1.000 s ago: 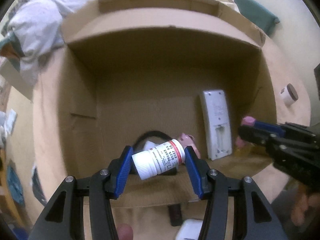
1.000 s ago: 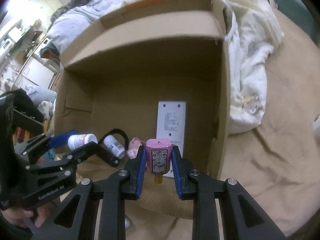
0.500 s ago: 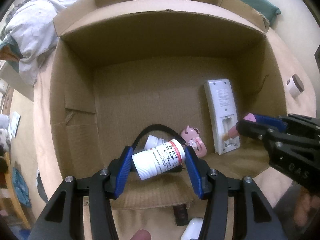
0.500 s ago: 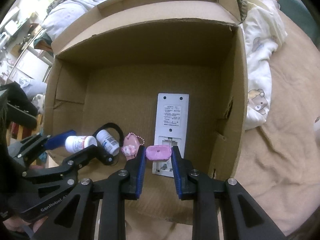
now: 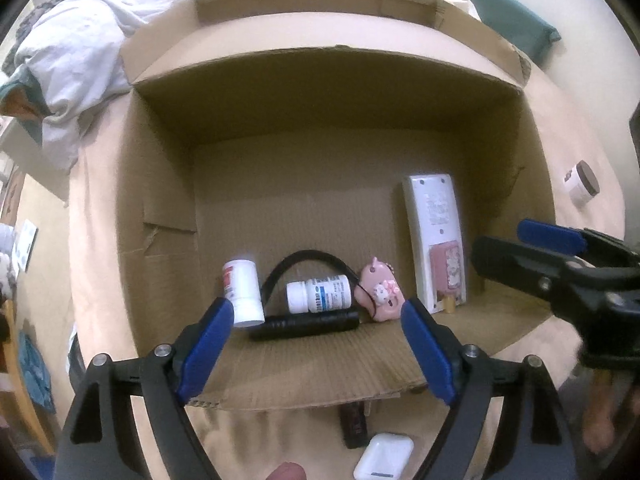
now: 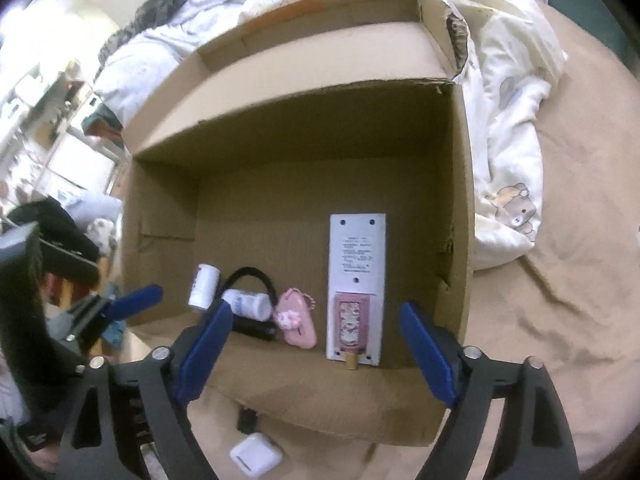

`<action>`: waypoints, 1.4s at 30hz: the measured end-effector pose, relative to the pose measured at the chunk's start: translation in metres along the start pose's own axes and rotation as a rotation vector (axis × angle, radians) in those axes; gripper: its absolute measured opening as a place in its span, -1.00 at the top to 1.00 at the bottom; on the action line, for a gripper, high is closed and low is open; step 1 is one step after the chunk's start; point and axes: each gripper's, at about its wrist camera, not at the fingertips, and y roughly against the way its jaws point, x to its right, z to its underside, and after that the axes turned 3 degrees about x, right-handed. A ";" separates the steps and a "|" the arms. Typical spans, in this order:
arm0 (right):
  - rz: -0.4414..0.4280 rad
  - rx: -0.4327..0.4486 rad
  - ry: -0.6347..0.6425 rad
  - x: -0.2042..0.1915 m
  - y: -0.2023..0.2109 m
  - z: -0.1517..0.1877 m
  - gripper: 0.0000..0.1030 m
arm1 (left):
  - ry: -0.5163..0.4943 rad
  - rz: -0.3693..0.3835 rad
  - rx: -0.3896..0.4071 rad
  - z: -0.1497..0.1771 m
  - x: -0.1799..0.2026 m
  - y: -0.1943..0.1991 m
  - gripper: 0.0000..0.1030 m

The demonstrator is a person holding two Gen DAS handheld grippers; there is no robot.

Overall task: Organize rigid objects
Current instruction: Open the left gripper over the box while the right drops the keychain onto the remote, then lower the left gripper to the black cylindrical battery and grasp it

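Dropped since a second ago: the red-labelled white bottle point(image 5: 243, 294), gone from the left gripper point(image 5: 316, 342) and now lying on the floor of the cardboard box point(image 5: 160, 208), lower left of centre in the left wrist view. Gone likewise from the right gripper point(image 6: 316, 350): the pink lighter point(image 6: 351, 325), now lying on the lower end of the white remote point(image 6: 357, 268), its brass tip poking out past the remote's near edge. Both pairs of jaws just been opening, now standing wide with nothing between the blue pads point(image 5: 208, 338).

Outward from the left gripper's fingers: just beyond them, a black flashlight point(image 5: 306, 323) lying crosswise, its black strap point(image 5: 304, 258) looping up behind. Inside the loop, a second white bottle point(image 5: 318, 294) with a blue label, on its side. Just right of that, touching the strap, a pink pig keychain point(image 5: 380, 294). Further right, the remote lying face down along the right wall of the box.

At the right edge of the left wrist view, the right gripper reaching in over the box's rim. At the left edge of the right wrist view, the left gripper point(image 6: 132, 300) doing the same.

Outside the box, bottom of the frame: a white earbud case point(image 5: 383, 456) on the tan blanket point(image 6: 560, 320), beside a dark small thing too blurred to name. Far right, a small brown-lidded jar point(image 5: 582, 182). Behind the box, rumpled white bedding point(image 6: 508, 92).
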 end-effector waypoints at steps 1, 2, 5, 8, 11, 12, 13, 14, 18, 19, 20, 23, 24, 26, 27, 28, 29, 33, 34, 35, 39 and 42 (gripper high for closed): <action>-0.003 0.007 0.004 -0.001 0.002 0.000 -0.92 | 0.002 0.000 0.001 0.000 -0.001 0.000 -0.63; -0.003 0.015 0.011 -0.003 0.002 0.000 -0.98 | 0.002 0.000 0.001 0.000 -0.001 0.001 -0.63; 0.001 0.025 0.034 -0.008 0.006 -0.002 -1.00 | -0.009 0.012 0.004 0.007 -0.001 0.010 -0.63; -0.011 0.030 0.029 -0.008 0.012 -0.005 -1.00 | -0.015 0.015 0.002 0.010 -0.001 0.020 -0.63; -0.030 0.041 0.015 -0.005 0.018 -0.006 -1.00 | -0.025 0.015 0.011 0.018 0.003 0.037 -0.63; -0.026 0.040 0.014 -0.004 0.020 -0.005 -1.00 | -0.031 0.029 0.018 0.022 0.004 0.044 -0.63; -0.020 0.044 0.017 -0.003 0.023 -0.003 -1.00 | -0.037 0.041 0.024 0.025 0.006 0.048 -0.63; -0.017 0.047 0.018 -0.003 0.025 -0.001 -1.00 | -0.041 0.043 0.028 0.028 0.007 0.051 -0.63; -0.018 0.052 0.009 -0.001 0.036 0.009 -1.00 | -0.024 0.025 0.034 0.039 0.007 0.059 -0.63; -0.023 0.053 0.007 0.000 0.040 0.014 -1.00 | -0.013 0.023 0.024 0.044 0.006 0.059 -0.63; -0.028 0.050 0.005 0.001 0.043 0.018 -1.00 | -0.007 0.022 0.013 0.049 0.006 0.058 -0.63; -0.022 0.033 0.003 0.003 0.050 0.034 -1.00 | 0.006 0.028 -0.008 0.061 0.005 0.052 -0.63; -0.006 0.027 -0.003 0.005 0.052 0.042 -1.00 | 0.016 0.040 -0.011 0.064 0.003 0.049 -0.63; 0.021 0.016 -0.028 0.011 0.053 0.056 -1.00 | 0.036 0.055 -0.018 0.069 0.001 0.040 -0.62; 0.031 -0.001 -0.043 0.015 0.052 0.065 -1.00 | 0.042 0.050 -0.028 0.071 0.000 0.034 -0.62; 0.040 -0.018 -0.053 0.017 0.051 0.072 -1.00 | 0.048 0.044 -0.047 0.072 -0.001 0.026 -0.62; 0.047 -0.031 -0.062 0.019 0.050 0.078 -1.00 | 0.048 0.043 -0.070 0.074 0.000 0.017 -0.62; 0.061 -0.066 -0.090 0.026 0.045 0.093 -1.00 | 0.021 0.040 -0.159 0.082 0.009 -0.016 -0.52; 0.066 -0.071 -0.092 0.027 0.044 0.094 -1.00 | 0.012 0.037 -0.187 0.085 0.013 -0.025 -0.45; 0.074 -0.073 -0.087 0.027 0.043 0.094 -1.00 | -0.003 0.033 -0.216 0.089 0.016 -0.036 -0.43; 0.091 -0.077 -0.066 0.025 0.039 0.093 -1.00 | -0.040 0.010 -0.242 0.093 0.025 -0.052 -0.28; 0.104 -0.101 -0.051 0.024 0.032 0.094 -1.00 | -0.062 -0.003 -0.230 0.092 0.030 -0.056 -0.05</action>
